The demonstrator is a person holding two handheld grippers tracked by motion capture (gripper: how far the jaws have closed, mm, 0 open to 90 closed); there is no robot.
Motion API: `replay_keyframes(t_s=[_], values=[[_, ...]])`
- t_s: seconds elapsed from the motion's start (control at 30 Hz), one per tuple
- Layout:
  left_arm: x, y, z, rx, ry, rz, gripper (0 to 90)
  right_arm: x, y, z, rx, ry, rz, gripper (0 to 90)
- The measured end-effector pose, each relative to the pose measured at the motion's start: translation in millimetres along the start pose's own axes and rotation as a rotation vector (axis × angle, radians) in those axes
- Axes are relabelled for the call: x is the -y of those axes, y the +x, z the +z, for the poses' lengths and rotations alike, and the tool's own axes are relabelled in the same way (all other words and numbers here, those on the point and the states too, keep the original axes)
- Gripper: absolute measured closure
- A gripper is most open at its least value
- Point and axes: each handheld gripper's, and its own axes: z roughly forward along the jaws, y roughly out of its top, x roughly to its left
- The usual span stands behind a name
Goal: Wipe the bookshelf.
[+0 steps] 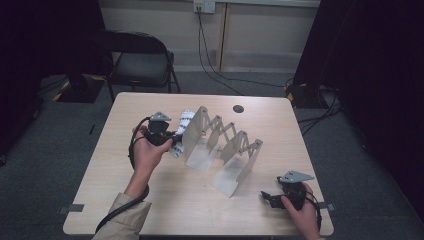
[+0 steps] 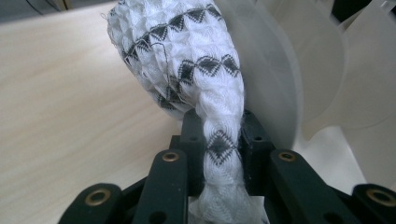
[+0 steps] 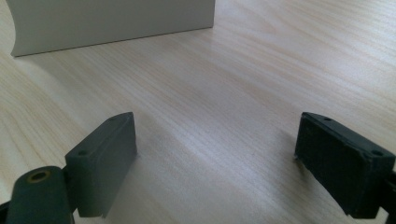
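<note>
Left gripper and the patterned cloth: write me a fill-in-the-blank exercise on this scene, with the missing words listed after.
1. The left gripper is shut on a white cloth patterned with black ____.
2. The right gripper rests low over the table with its jaws ____.
3. The folding rack stands on the table in a ____ line.
4. Behind the table stands an empty black ____.

Missing words: diamonds; open; zigzag; chair

Sock [image 2: 187, 65]: you see soft white knit cloth, puckered, with dark diamond bands.
Rack [image 1: 220, 145]: smooth matt pale panels.
Worktop [image 3: 224, 84]: light wood-grain, faint sheen.
Left claw [image 2: 218, 140]: matt black plastic.
</note>
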Motion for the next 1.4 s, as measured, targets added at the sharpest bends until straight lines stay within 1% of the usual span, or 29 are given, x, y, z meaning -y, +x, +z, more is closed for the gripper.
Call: replay_keyframes(t_s=[0.17,0.23,0.27,0.3,0.37,0.4,0.53,0.6,0.67,0.73,0.8,0.87,0.93,0.97,1.0,1.03,1.1,1.17,1.2,1.33,1.37,1.4], values=[[14.8,2.3,12.8,0.001,0.031,-0.016,75.4,0.0,0.0,0.0,0.0,0.0,0.0,11.9],[20.1,3.5,17.9,0.003,0.05,-0.014,75.4,0.0,0.0,0.0,0.0,0.0,0.0,11.9],[23.1,3.5,21.2,0.003,0.052,-0.023,75.3,0.0,0.0,0.0,0.0,0.0,0.0,11.9],[25.9,4.7,24.2,0.002,0.066,-0.019,75.2,0.0,0.0,0.0,0.0,0.0,0.0,11.9],[32.4,5.4,31.6,0.001,0.071,-0.04,75.2,0.0,0.0,0.0,0.0,0.0,0.0,12.0],[35.2,6.8,34.1,0.0,0.084,-0.033,75.1,0.0,0.0,0.0,0.0,0.0,0.0,11.9],[45.6,8.4,43.1,-0.002,0.103,-0.04,75.1,0.0,0.0,0.0,0.0,0.0,0.0,11.9],[50.4,9.5,47.1,-0.002,0.125,-0.035,75.0,0.0,0.0,0.0,0.0,0.0,0.0,12.0],[56.5,11.5,51.9,-0.002,0.136,-0.038,74.9,0.0,0.0,0.0,0.0,0.0,-0.001,11.9],[59.5,11.9,53.7,-0.001,0.132,-0.046,74.9,0.0,0.0,0.0,0.0,0.0,0.0,11.9],[59.8,12.2,53.6,-0.004,0.14,-0.034,74.9,0.0,0.0,0.0,0.0,0.0,-0.001,11.9],[56.5,13.2,49.9,-0.017,0.145,-0.049,74.8,0.0,0.0,0.0,0.0,0.0,0.0,11.9],[51.0,14.7,44.4,-0.029,0.131,-0.051,74.7,0.0,0.0,0.0,0.0,0.0,0.0,11.9],[47.3,15.0,41.1,-0.033,0.116,-0.05,74.6,0.0,0.0,0.0,0.0,0.0,0.0,12.0],[42.6,15.9,36.8,-0.039,0.109,-0.034,74.6,0.0,0.0,0.0,0.0,0.0,-0.001,11.9],[37.2,15.0,32.9,-0.041,0.092,-0.039,74.6,0.0,0.0,0.0,0.0,0.0,0.0,11.9],[24.5,14.2,23.6,-0.048,0.06,-0.019,74.5,0.0,0.0,0.0,0.0,0.0,0.0,12.0],[11.0,12.7,15.3,-0.053,0.022,0.007,74.4,0.0,0.0,0.0,0.0,0.0,0.0,11.9],[2.5,11.4,11.2,-0.054,-0.003,0.014,74.3,0.0,0.0,0.1,0.0,0.0,-0.001,12.0],[-22.6,10.0,0.9,-0.05,-0.042,0.041,74.1,0.0,0.0,0.0,0.0,0.0,0.0,11.9],[-28.0,9.1,-0.1,-0.043,-0.05,0.042,74.1,0.0,0.0,0.0,0.0,0.0,-0.001,11.9],[-33.8,8.0,-1.1,-0.039,-0.058,0.053,74.1,0.0,0.0,0.0,0.0,0.0,-0.001,11.9]])
